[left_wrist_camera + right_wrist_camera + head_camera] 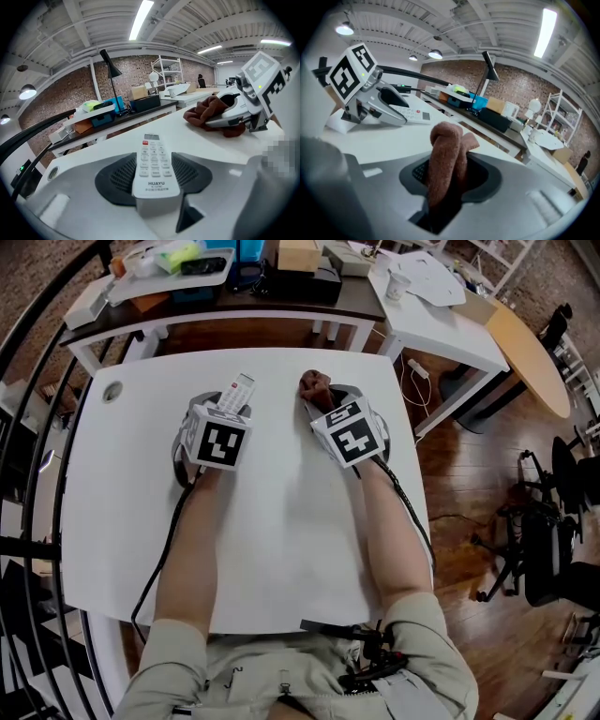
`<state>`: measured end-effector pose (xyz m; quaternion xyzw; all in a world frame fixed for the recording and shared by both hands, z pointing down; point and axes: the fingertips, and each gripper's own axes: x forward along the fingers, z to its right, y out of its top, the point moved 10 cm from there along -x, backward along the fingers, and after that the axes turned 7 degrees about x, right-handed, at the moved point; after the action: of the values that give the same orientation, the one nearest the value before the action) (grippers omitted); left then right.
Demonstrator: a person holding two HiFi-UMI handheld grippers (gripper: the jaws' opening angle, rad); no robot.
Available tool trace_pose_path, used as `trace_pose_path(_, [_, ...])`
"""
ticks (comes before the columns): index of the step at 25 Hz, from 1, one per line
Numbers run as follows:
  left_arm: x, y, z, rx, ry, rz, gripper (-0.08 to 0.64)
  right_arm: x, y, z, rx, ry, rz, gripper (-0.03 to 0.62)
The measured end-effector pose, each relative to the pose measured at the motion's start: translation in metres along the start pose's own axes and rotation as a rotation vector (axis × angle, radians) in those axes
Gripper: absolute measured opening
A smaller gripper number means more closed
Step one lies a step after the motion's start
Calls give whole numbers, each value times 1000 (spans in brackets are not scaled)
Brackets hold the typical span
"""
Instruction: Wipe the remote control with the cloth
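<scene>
Left gripper (229, 409): we read the jaws as clamped on the near end of the remote control (237, 390), button face up.
Right gripper (322, 399): closed on the bunched brown cloth (315, 384).
Remote position: over the far half of the white table (281, 549), left of the cloth and apart from it.
Long axis: pointing away from us, along the left jaws.
Coming move: we judge the cloth must travel leftward across the exposed far end.
</scene>
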<state>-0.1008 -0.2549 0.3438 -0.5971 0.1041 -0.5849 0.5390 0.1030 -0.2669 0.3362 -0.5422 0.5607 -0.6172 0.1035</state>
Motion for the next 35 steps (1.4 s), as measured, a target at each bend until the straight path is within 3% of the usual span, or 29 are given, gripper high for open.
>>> trace_pose_path(5, [-5, -5, -10, 32, 63, -97, 245, 5, 2, -1, -37, 11, -40, 148])
trace_pose_path(16, [-5, -6, -10, 23, 66, -93, 276, 5, -2, 4, -6, 29, -35, 251])
trace_pose_path(21, [0, -3, -2, 70, 40, -44, 321, -8, 4, 7, 1, 9, -4, 319])
trace_pose_path(30, [-19, 15, 2, 52, 65, 118, 318, -31, 10, 15, 35, -28, 94, 327])
trace_pose_path(35, [-47, 30, 10, 57, 100, 259, 197, -60, 21, 6, 71, -76, 266, 268])
